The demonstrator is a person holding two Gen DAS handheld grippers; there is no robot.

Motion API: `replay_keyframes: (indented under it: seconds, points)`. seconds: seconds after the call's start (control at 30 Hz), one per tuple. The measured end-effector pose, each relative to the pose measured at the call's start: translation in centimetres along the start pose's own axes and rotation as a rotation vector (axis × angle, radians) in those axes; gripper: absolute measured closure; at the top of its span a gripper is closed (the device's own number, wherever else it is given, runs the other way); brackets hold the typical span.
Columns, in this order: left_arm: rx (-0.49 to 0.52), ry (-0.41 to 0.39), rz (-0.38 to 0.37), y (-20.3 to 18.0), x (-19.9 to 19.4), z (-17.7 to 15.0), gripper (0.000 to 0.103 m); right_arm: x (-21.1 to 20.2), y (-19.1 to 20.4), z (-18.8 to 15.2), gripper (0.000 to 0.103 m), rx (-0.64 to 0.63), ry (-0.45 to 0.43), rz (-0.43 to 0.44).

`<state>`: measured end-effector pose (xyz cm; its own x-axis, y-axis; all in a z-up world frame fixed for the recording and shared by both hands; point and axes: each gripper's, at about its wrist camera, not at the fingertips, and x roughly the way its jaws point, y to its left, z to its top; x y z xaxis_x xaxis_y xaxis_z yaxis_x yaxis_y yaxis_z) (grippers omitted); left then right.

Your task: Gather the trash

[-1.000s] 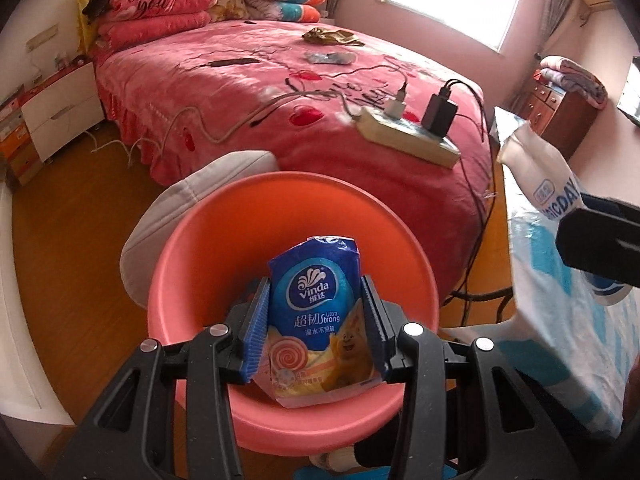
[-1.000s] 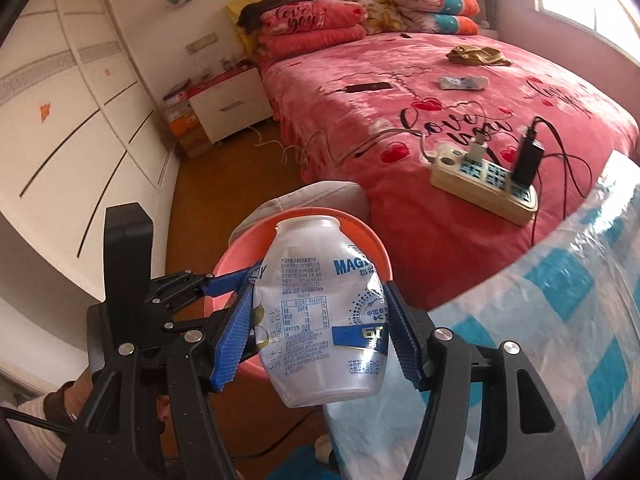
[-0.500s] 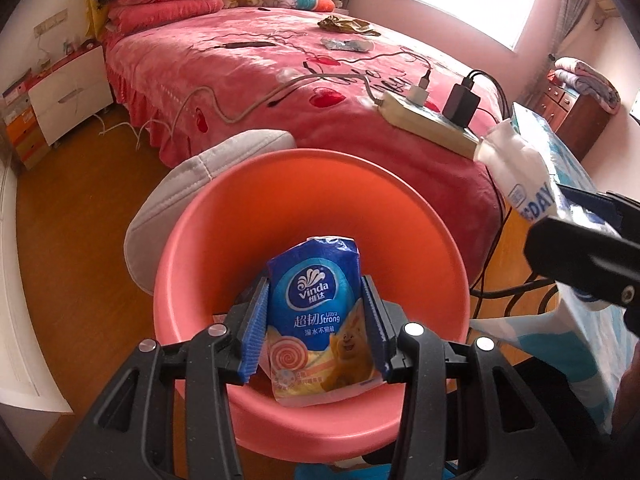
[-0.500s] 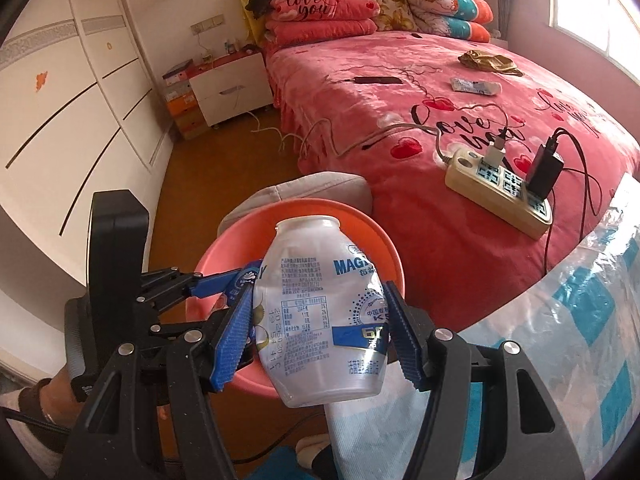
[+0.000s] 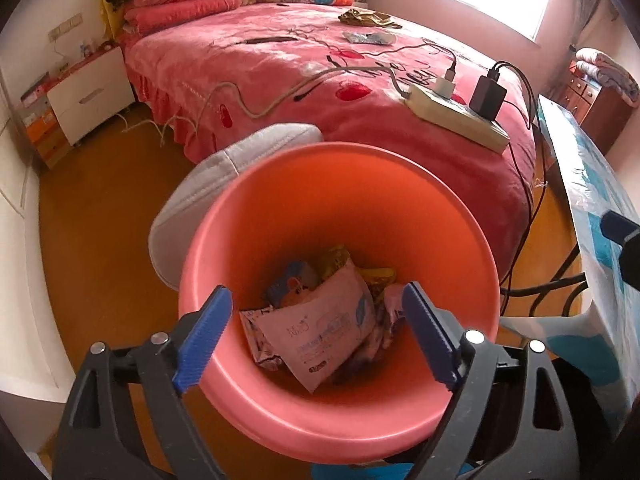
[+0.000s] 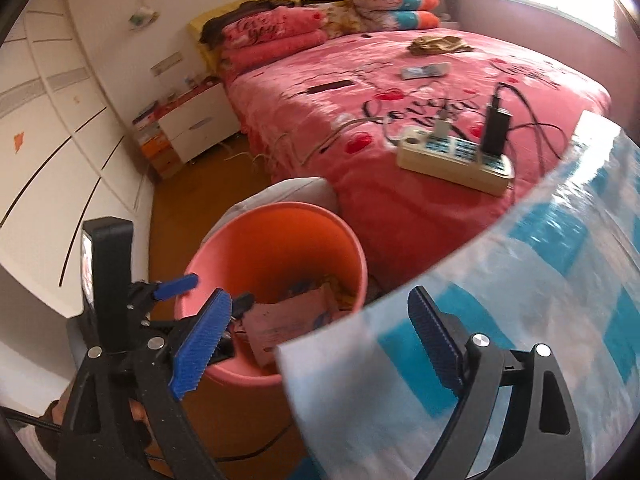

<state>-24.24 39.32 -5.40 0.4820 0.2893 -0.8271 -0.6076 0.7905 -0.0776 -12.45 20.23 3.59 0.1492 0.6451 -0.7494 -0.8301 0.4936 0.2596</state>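
A coral-pink plastic bin point(image 5: 340, 208) stood on the wooden floor at the foot of a bed, and in its bottom lay a heap of wrappers with a pale pink packet point(image 5: 324, 328) on top, its long side slanting from lower right up toward the far wall of the bin. The left gripper point(image 5: 316, 334) hung directly over the bin's mouth, tilted steeply downward, so the trash lay straight ahead of and below its blue fingers point(image 5: 204, 336). Its jaws had just been opening and stood wide apart with nothing between them. The right gripper point(image 6: 316, 344) sat to the right of the bin, partly above the corner of a table point(image 6: 500, 320) covered in a blue-and-white checked cloth; the bin lay ahead and toward its left finger. Its jaws had likewise just been opening, and they too gripped nothing. Neither a bottle nor a blue tissue pack could be made out clearly in the bin. Judging by position, the left hand was the nearer to the bin, and both seemed free to go for more trash.
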Motion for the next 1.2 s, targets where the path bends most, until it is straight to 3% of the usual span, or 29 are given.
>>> replay_keyframes:
  seconds: [0.67,1.2]
  points:
    - [0.112,-0.082,0.039,-4.5,-4.4,1.5,0.013,-8.1,-3.7,-3.4,0.010,0.070,-0.153,-0.125]
    - [0.229,-0.143,0.001,-10.9,-7.7,1.2,0.013,-13.3,-6.2,-7.2,0.010,0.092,-0.259,-0.236]
